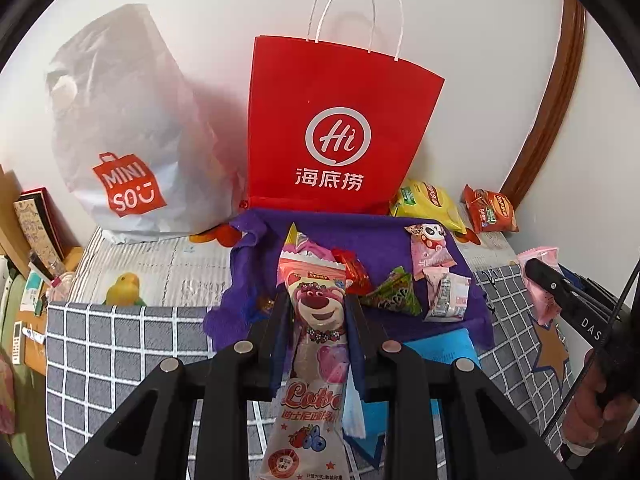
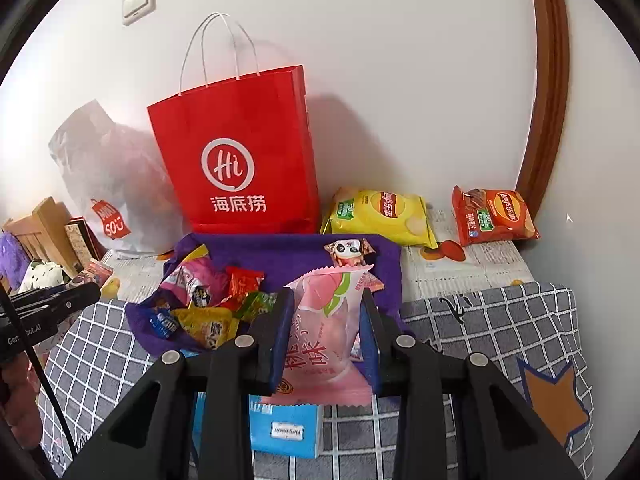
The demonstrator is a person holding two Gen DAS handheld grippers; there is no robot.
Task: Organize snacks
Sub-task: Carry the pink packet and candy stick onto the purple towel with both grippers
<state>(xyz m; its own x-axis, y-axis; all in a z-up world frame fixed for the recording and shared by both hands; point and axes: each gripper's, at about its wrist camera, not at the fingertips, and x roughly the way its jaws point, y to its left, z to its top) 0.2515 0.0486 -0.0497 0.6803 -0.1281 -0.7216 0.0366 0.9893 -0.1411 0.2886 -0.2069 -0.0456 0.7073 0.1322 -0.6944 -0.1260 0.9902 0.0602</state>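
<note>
White wall behind, red paper bag [image 1: 336, 128] at 12 o'clock behind the purple cloth [image 1: 256, 280]. Left claw [image 1: 318, 312] clamped on bear-print snack pack [image 1: 316, 344], above cloth's near edge. Right claw [image 2: 326, 324] grips pink peach packet [image 2: 328, 332].

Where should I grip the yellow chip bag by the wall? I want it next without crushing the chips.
Grip the yellow chip bag by its crimped right end seam, coming from the open right side, fingers flat on the seam. It lies flat and puffy; the red bag crowds its left, and the seam holds no chips.
</note>
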